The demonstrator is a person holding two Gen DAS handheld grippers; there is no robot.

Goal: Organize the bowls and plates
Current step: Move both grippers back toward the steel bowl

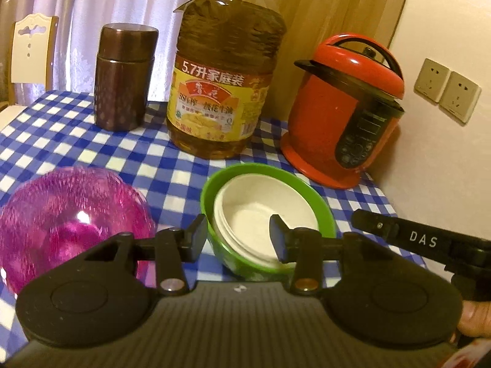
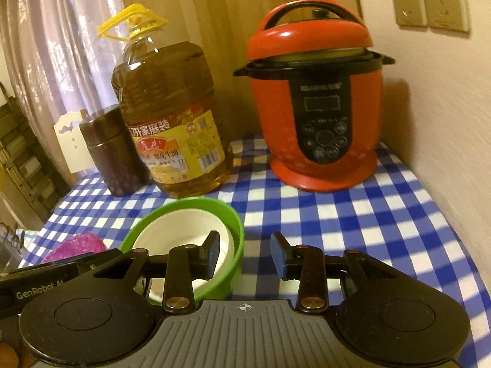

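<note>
A white bowl [image 1: 264, 214] sits nested inside a green bowl [image 1: 319, 205] on the blue checked tablecloth. A pink translucent bowl [image 1: 70, 217] lies to its left. My left gripper [image 1: 236, 239] is open, its jaws astride the near left rim of the nested bowls, gripping nothing. In the right wrist view the green bowl [image 2: 236, 230] holds the white bowl [image 2: 175, 233]. My right gripper [image 2: 245, 254] is open, its jaws astride the green bowl's right rim. The pink bowl [image 2: 76, 245] shows at the left. The right gripper's body [image 1: 429, 242] shows in the left wrist view.
A large cooking oil bottle [image 1: 227, 70], a brown canister [image 1: 122, 76] and a red pressure cooker [image 1: 346, 110] stand at the back of the table. A wall with sockets [image 1: 448, 89] is at the right. A chair [image 1: 30, 52] stands behind the table's far left.
</note>
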